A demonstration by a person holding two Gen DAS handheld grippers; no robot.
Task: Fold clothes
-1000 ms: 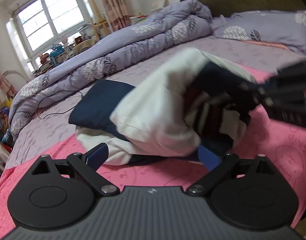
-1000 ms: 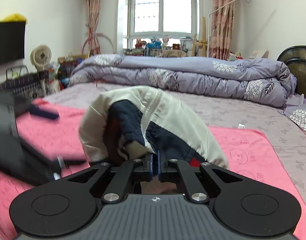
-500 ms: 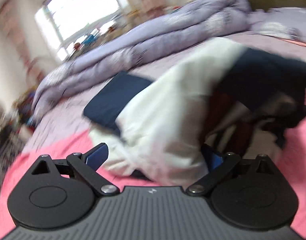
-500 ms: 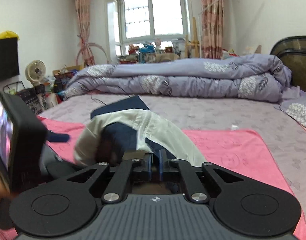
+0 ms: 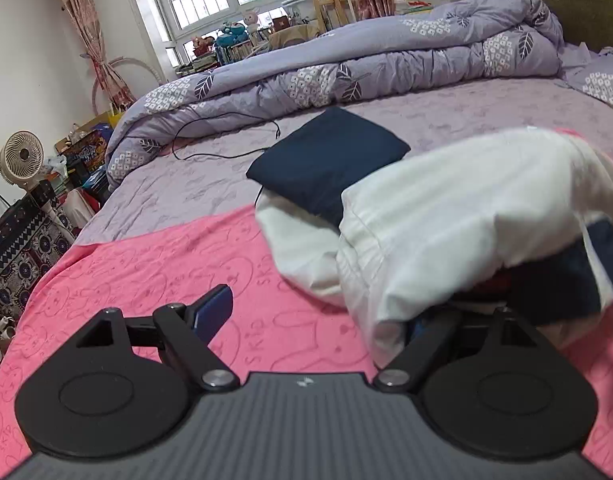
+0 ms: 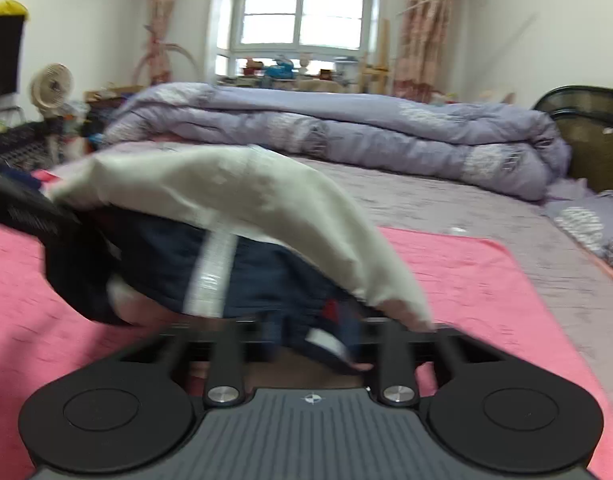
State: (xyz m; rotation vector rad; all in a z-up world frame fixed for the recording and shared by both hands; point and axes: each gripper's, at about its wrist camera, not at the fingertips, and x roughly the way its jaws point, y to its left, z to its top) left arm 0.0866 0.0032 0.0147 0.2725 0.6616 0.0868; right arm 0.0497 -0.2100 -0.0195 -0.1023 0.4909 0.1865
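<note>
Folding a cream-and-navy jacket (image 5: 458, 216) over itself on the pink bunny-print blanket (image 5: 146, 264) covering the bed. My left gripper (image 5: 318, 320) has jaws spread wide, cloth draped over one side. Right gripper (image 6: 314, 328) is blurred, jaws apart around the bunched hem, apparently letting go.

Left hand-held gripper (image 5: 314, 316) spread wide; white garment (image 5: 458, 220) drapes over right finger.
</note>
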